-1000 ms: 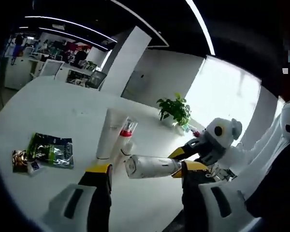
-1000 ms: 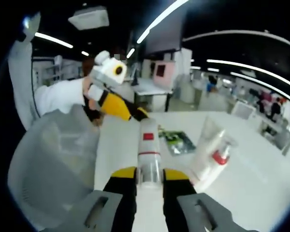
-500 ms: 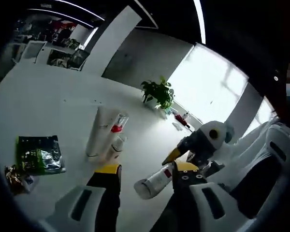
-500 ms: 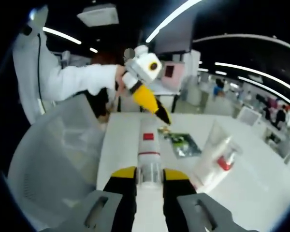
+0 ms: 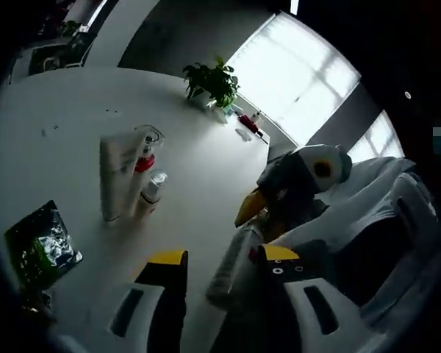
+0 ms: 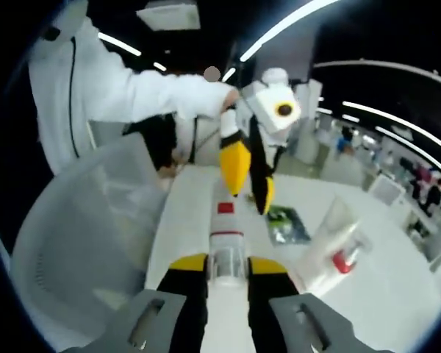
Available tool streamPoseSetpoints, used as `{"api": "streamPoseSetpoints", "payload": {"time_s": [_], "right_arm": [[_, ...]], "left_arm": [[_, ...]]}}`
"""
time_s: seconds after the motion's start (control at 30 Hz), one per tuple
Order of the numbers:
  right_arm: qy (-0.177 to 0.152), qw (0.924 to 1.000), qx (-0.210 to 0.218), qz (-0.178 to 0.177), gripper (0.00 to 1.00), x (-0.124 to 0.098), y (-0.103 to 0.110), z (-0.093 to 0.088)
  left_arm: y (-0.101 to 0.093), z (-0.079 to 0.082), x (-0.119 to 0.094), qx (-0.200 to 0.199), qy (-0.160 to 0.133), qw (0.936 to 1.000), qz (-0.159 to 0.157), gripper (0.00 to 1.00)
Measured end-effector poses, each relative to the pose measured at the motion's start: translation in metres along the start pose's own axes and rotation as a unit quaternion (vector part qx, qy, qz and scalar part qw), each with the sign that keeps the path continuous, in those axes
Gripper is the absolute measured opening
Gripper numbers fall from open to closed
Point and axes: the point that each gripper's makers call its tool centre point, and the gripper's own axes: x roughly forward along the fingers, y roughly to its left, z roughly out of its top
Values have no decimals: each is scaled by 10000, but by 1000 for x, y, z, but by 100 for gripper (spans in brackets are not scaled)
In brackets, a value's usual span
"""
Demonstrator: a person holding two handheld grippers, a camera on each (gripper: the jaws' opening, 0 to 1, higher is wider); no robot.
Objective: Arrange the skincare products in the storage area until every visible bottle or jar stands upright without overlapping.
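The right gripper (image 6: 226, 273) is clamped on a white bottle (image 6: 225, 229) with a small red label; its yellow-tipped jaws press the bottle's clear-capped end from both sides, and the body runs forward away from the camera, above the white table (image 6: 397, 309). In the left gripper view the same bottle (image 5: 231, 266) hangs over the table edge, with the right gripper (image 5: 261, 213) holding it from beyond.

The left gripper (image 5: 220, 259) has its jaws standing apart with nothing between them; the bottle lies close against the inner side of its right-hand jaw, and contact cannot be confirmed. In the right gripper view the left gripper (image 6: 248, 176) points down just above the far end of the bottle, held by a person's hand (image 6: 224, 94) in a white sleeve.

On the table, a white tube (image 5: 116, 175) lies flat with a clear red-collared pump bottle (image 5: 145, 151) and a small white bottle (image 5: 151, 193) lying just beside it. A green foil packet (image 5: 38, 248) lies apart from them. A potted plant (image 5: 209, 79) stands at the far edge.
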Motion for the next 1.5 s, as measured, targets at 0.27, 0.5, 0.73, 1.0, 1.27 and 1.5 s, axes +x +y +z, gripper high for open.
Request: {"api": "streamPoseSetpoints", "payload": {"time_s": [0.27,0.5,0.73,1.0,1.27,1.5], "right_arm": [[35,9984,-553,100,12,4,4,9],[8,9924,-1221,113,12,6,10,15],[-28,9862,-1652,129,12,5,9,15],[65,9781,-2078,36,12,7,4,5],[171,9674,-2525,-112,13,10,-2,-6],[423,9388,-3411,-232,13,16,-3,-18]], "left_arm": [[-7,-12,7,-25,825,9960,-355,31],[-27,-32,15,-64,1421,9876,-661,30],[-31,-32,16,-51,1675,9815,-929,22],[-10,-29,14,201,1755,9810,-802,22],[-8,-32,18,484,1687,9829,-561,19],[-5,-42,30,745,1683,9826,-242,18]]}}
